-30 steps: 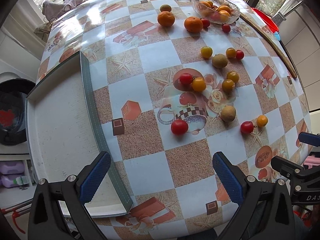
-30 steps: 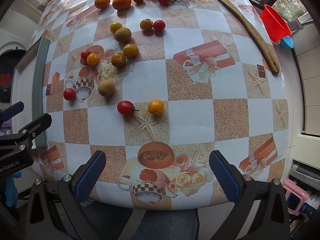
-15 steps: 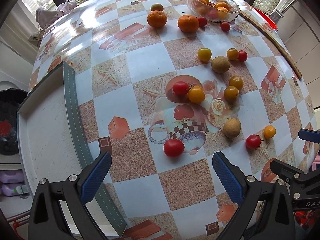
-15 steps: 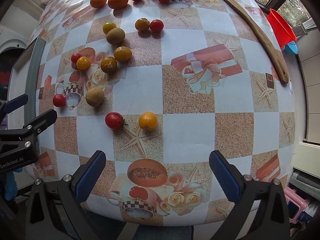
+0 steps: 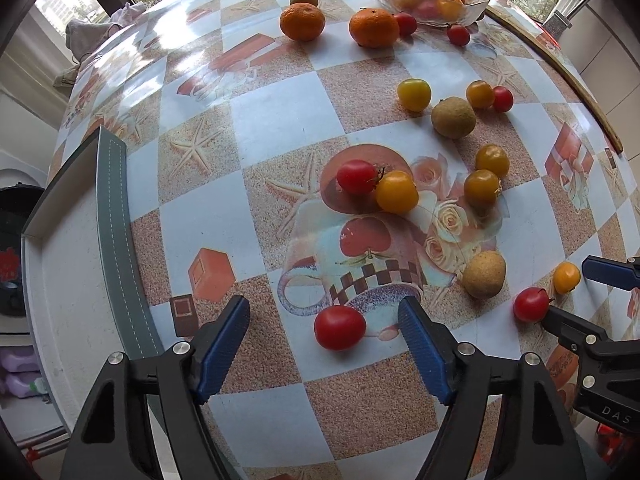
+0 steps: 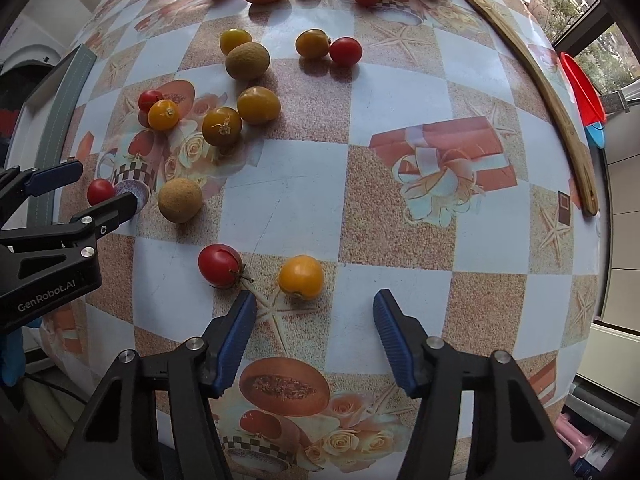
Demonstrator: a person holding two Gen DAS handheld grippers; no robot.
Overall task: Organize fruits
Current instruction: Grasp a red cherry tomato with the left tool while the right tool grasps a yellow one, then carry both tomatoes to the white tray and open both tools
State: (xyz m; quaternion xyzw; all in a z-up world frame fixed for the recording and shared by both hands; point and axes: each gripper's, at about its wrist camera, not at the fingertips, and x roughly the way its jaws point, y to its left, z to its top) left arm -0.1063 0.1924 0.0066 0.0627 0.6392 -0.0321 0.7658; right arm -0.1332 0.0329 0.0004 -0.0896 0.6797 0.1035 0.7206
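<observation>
Red tomato between wide left jaws, yellow tomato just ahead of wide right jaws

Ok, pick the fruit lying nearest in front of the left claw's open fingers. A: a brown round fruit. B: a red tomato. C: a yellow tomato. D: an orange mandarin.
B: in the left wrist view the red tomato lies just ahead of the open left claw, between its fingertips.
</observation>
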